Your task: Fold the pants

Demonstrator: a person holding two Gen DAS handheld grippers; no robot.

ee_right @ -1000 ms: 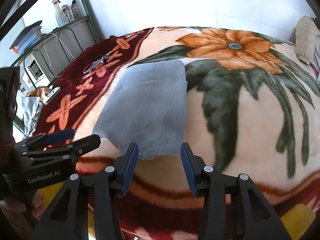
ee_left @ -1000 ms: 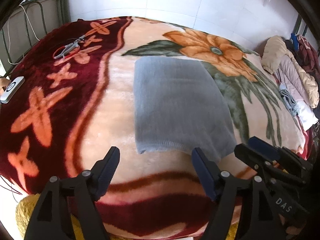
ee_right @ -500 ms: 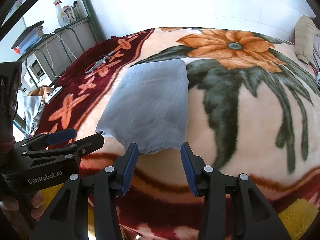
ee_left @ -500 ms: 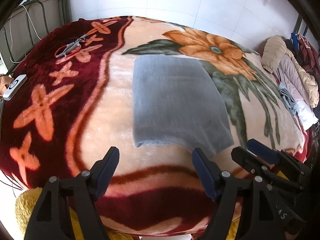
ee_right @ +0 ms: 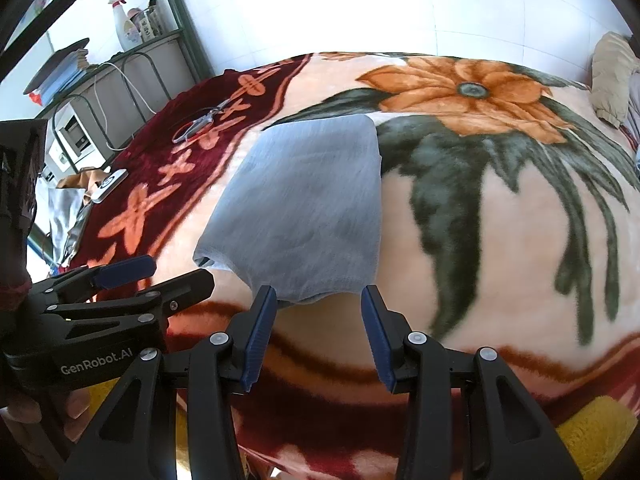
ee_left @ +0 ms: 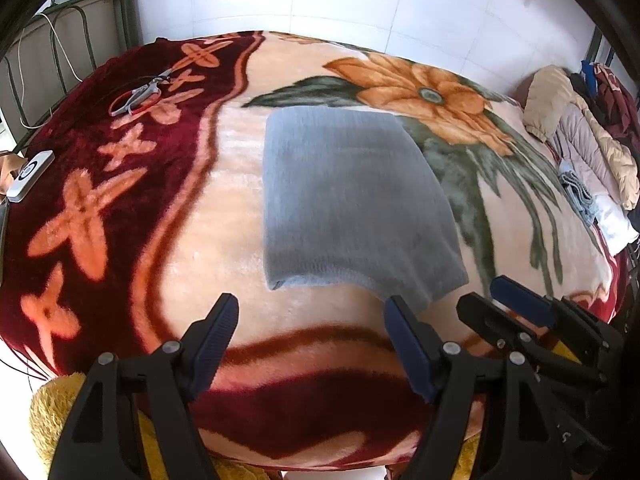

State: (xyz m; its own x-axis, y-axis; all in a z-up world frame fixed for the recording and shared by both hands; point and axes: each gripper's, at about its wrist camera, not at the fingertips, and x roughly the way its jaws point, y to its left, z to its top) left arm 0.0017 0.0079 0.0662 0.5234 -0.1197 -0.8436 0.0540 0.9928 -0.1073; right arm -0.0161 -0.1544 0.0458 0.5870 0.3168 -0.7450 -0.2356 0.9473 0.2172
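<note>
Grey pants (ee_left: pixel 352 204) lie folded into a flat rectangle on the flowered blanket (ee_left: pixel 192 248); the right wrist view shows the pants (ee_right: pixel 304 204) too. My left gripper (ee_left: pixel 310 312) hovers open just short of their near edge, nothing between its fingers. My right gripper (ee_right: pixel 318 304) stands open with a narrower gap, also just in front of the near edge and apart from the cloth. Each gripper shows in the other's view: the right gripper (ee_left: pixel 504 300) at lower right, the left gripper (ee_right: pixel 168 276) at lower left, held by a hand (ee_right: pixel 24 412).
Scissors (ee_left: pixel 140 92) and a white device (ee_left: pixel 30 176) lie on the blanket's dark red border at left. Piled clothes (ee_left: pixel 580 156) sit at the far right. A metal rack (ee_right: pixel 100 92) with bottles and cables stands beyond the bed's left side. Yellow fabric (ee_right: pixel 592 432) shows below the near edge.
Both views have eased slightly back from the pants; the near edge sits a little farther from the fingertips. Both jaws keep the same gaps and the pants have not moved.
</note>
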